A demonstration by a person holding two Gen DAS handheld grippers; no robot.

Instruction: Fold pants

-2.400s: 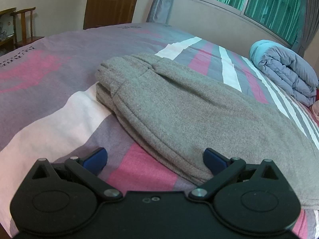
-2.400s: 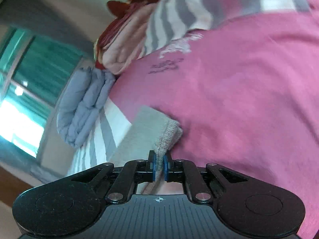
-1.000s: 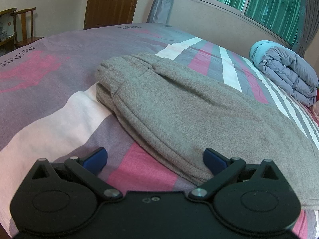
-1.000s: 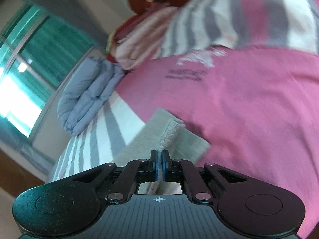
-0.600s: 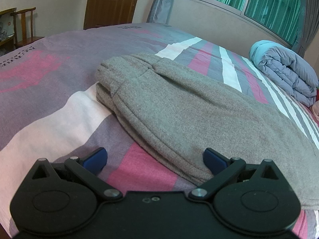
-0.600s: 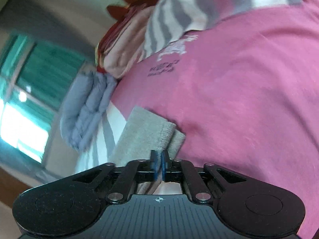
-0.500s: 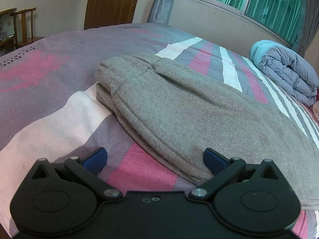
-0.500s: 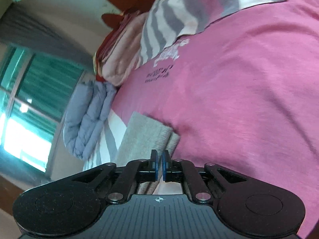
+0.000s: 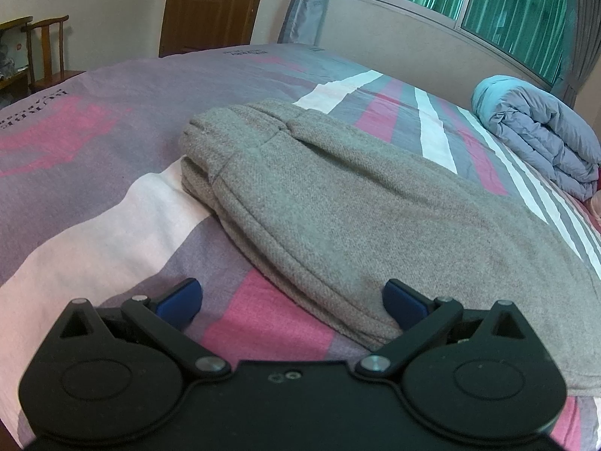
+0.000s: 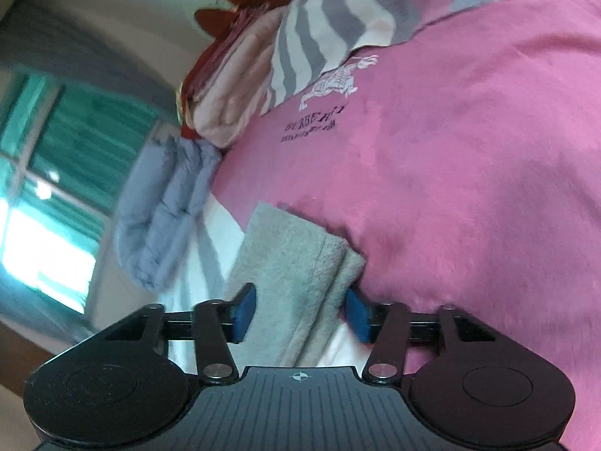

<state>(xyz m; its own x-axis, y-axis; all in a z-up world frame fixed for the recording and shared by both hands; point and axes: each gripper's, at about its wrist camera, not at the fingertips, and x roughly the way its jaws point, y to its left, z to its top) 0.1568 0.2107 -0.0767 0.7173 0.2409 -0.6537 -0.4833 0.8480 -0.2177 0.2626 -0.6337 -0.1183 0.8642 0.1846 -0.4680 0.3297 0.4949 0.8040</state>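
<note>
A: What has changed since half a second ago?

B: The right gripper (image 10: 298,314) has let go. Its blue pads were pinched on the grey hem; now they stand wide apart, one on each side of the leg end of the pants (image 10: 296,263), with the cloth lying loose between them. The left gripper (image 9: 291,300) has not shifted at all.

A: Start on the left, then. Why is that one parked there?

B: It sits low at the near edge of the bed (image 9: 112,225), wide open and holding nothing. One pad is over the bare bedspread, the other is at the near edge of the pants (image 9: 357,218), though I cannot tell if it touches. My guess is it waits to take that edge for the next fold.

A: And where do the pants lie?

B: Flat across the middle of the bed, already doubled leg on leg, waistband at the far left, legs running off to the right toward the rolled blue quilt (image 9: 541,127) by the window.

A: The right gripper's pose?

B: Rolled well over to one side, so the room looks tilted, and aimed along the leg toward the pillows (image 10: 233,94) at the headboard. The hem rests where the striped part of the bedspread meets the pink part, so I judge it was set down there on purpose, to straighten the leg.
</note>
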